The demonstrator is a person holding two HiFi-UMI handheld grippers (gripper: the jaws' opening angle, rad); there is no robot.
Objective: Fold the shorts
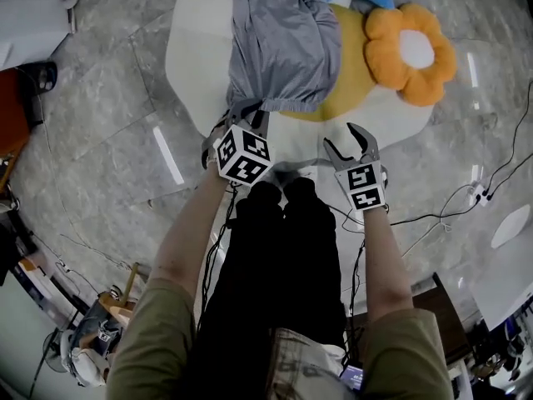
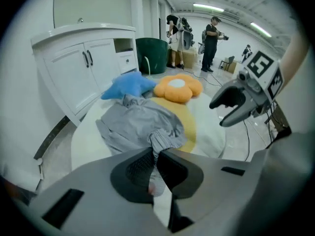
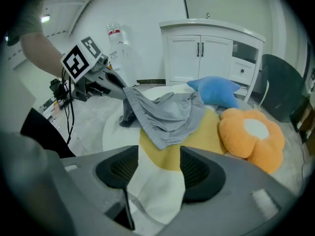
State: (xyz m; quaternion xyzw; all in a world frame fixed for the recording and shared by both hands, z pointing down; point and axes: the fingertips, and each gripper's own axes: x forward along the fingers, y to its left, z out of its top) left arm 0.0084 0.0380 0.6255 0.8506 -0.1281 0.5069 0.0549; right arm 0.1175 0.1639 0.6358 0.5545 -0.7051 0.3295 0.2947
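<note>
Shorts (image 1: 279,48) on mat (image 1: 191,48), cushion (image 1: 412,52) at right

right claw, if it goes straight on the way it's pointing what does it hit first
Most likely the white and yellow mat. The open right claw tilts down at its bare surface, just short of the grey shorts. Depth is hard to judge.

The floor (image 1: 100,98) is grey marbled stone, glossy enough to mirror long strips of light. A white curved cabinet (image 2: 83,65) stands against a white wall (image 3: 142,14); it has two doors with dark handles (image 2: 88,58), and an open shelf over a drawer at one end. Just beside it sits a dark green rounded tub (image 2: 151,54). Tube lights (image 2: 209,7) run along the white ceiling. Far back, people (image 2: 212,41) stand among boxes. Black cables (image 1: 433,217) trail across the floor.
</note>
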